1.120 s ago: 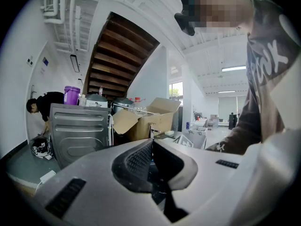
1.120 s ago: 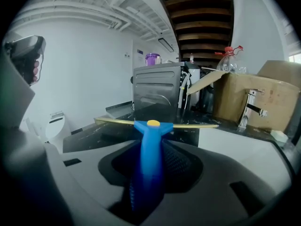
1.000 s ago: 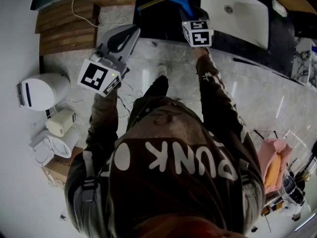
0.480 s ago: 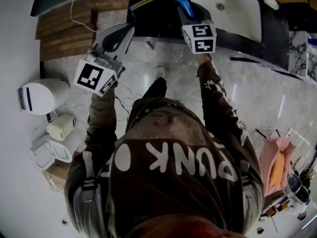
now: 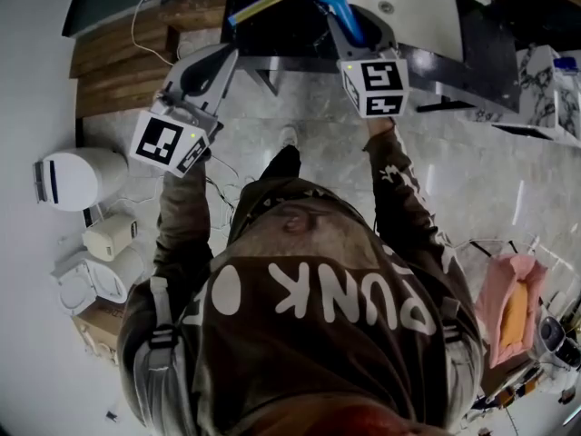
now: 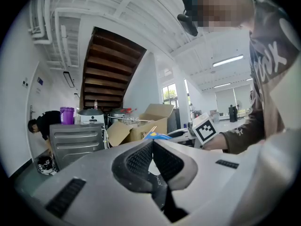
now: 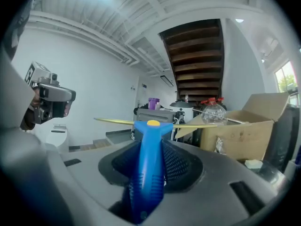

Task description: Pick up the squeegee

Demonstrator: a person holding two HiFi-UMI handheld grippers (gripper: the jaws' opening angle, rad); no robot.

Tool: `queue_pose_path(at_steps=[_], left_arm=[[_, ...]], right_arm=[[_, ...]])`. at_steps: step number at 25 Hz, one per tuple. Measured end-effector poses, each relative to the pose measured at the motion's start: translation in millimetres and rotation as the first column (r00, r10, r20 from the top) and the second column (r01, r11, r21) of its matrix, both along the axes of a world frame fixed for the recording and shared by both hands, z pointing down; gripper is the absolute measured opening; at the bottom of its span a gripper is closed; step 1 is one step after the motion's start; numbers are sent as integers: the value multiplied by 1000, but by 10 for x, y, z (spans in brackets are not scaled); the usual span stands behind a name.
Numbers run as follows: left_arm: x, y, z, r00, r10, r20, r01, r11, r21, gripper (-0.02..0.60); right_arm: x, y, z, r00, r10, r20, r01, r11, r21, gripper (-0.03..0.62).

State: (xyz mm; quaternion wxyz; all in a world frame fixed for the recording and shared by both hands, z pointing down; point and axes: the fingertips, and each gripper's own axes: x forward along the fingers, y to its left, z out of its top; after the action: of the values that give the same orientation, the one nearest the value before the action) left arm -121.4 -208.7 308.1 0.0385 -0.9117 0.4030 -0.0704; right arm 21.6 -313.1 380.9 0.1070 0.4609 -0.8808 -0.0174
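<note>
Between the ribbed pads [image 7: 181, 165] of the right tongs [image 7: 150, 147] sits the squeegee [image 7: 147, 182], its blue handle clamped from both sides so that the jaws stand only a little apart, held to the handle's width. The head end points away from the tongs, and the yellow blade [image 7: 117, 122] runs crosswise and roughly level beyond the fingertips. Seen from the head view, the squeegee hangs over the dark counter [image 5: 281, 34], with a white basin [image 5: 418, 12] just to its right; nothing appears to touch the blade, so it looks lifted free, though how high above the counter cannot be told. To the left of the squeegee, near the blade's left end but apart from it, the left tongs [image 6: 151, 142] are closed tip to tip on nothing. Farther left of the squeegee lie wooden stair treads [image 5: 118, 57]. The pickup itself looks all but done: the grasp is made and the tool seems to be off its resting place. What is left, by my reading, is to carry it clear. That calls for steady pressure on the smooth handle so it does not twist in the pads, and for keeping the long blade away from the counter edge, the basin rim and the idle left tongs.
</note>
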Motion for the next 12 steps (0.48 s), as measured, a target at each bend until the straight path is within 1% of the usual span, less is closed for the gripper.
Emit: queue_pose_path(at_steps=[8, 12], left_arm=[[323, 811, -156, 1000, -25, 18, 24, 999, 43, 3], [467, 1286, -226, 999, -44, 23, 42, 997, 58, 3]], right_arm=[[402, 935, -436, 999, -32, 37, 28, 995, 96, 146], [622, 1451, -564, 998, -47, 49, 40, 991, 125, 146]])
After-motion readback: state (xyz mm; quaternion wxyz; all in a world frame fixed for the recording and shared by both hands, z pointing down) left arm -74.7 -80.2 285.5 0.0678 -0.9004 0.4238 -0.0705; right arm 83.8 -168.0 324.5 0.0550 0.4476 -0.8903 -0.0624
